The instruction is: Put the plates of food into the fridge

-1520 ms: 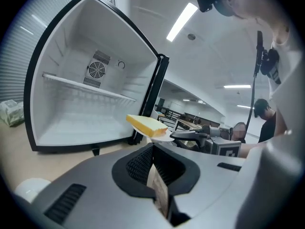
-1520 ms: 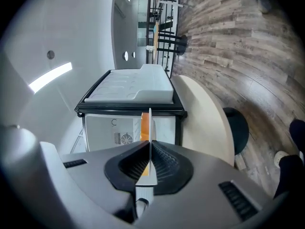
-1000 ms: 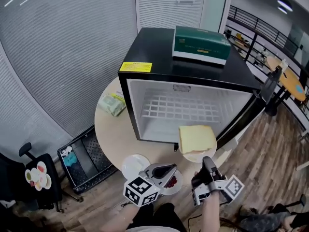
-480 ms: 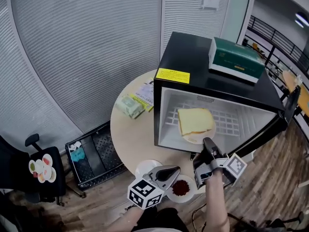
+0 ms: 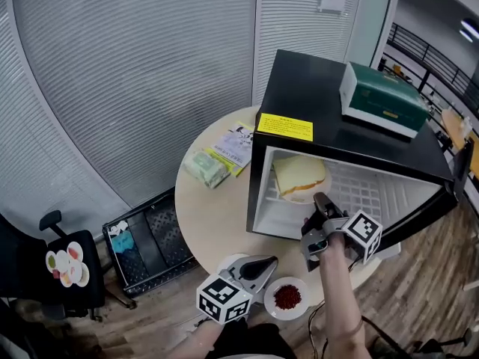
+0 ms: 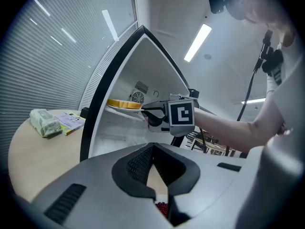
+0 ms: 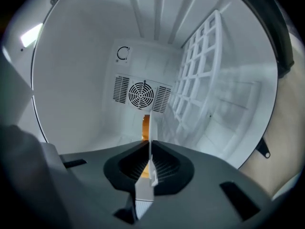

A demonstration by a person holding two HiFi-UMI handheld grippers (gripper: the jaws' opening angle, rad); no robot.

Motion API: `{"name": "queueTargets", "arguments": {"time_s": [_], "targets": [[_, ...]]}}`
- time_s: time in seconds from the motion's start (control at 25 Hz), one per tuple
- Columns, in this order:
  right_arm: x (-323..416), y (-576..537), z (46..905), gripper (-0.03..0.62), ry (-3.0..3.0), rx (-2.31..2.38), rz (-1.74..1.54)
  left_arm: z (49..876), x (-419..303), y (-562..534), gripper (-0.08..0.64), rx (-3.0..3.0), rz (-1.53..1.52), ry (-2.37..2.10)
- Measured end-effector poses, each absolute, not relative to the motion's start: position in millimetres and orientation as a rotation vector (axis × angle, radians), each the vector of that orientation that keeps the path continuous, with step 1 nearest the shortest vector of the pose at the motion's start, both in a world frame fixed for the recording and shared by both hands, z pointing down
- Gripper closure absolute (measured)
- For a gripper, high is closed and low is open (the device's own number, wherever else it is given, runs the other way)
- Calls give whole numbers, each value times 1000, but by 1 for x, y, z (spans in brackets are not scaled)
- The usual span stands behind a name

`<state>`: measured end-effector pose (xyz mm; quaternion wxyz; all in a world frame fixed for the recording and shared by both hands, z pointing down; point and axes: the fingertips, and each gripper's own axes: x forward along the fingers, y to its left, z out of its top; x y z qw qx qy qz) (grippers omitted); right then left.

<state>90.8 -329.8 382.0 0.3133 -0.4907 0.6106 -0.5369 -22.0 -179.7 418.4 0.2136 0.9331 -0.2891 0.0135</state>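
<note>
A white plate with a slab of yellow bread (image 5: 299, 176) is held inside the open black fridge (image 5: 329, 96), near its top left. My right gripper (image 5: 320, 200) is shut on the plate's near rim. In the right gripper view the plate (image 7: 150, 128) stands edge-on between the jaws, facing the fridge's back fan. The left gripper view shows the same plate (image 6: 123, 104) and my right gripper (image 6: 147, 112). My left gripper (image 5: 266, 262) hovers low at the table's front edge, shut with nothing in it. A small plate of red food (image 5: 287, 296) lies just to its right, and this plate (image 6: 163, 207) also peeks under the left gripper (image 6: 152, 148).
A green box (image 5: 382, 88) sits on top of the fridge. A green packet (image 5: 206, 167) and a leaflet (image 5: 236, 144) lie on the round table (image 5: 209, 208). A white wire shelf (image 5: 363, 189) is inside. On the floor, a black crate (image 5: 146, 238) stands at the left.
My right gripper has carried the bread plate from the fridge's front opening up and deeper inside. The left gripper has stayed near the red-food plate, shifting slightly.
</note>
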Motion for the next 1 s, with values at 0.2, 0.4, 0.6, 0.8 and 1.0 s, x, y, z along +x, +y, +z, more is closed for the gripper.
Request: {"name": "queueTargets", "arguments": {"time_s": [0.2,0.4,0.6,0.8,1.0], "targets": [[97,-339,379,572,1717,-1456,-1330,419,-21,-183,555,2580,30,-780],[95,-344,375,553,2001,-1790,-1144,418,-19,-185,555,2580,18,-765],[90,-344,376,498,2238,-2043,-919,418,-20,-185,555,2574,7,-767],[81,-343,382,362,2351,-2052,-880,418,-24,-182,555,2565,3,-778],[77,-341,384,338,2515,-2188,-687,419,-25,-181,555,2560,0,-780]]}}
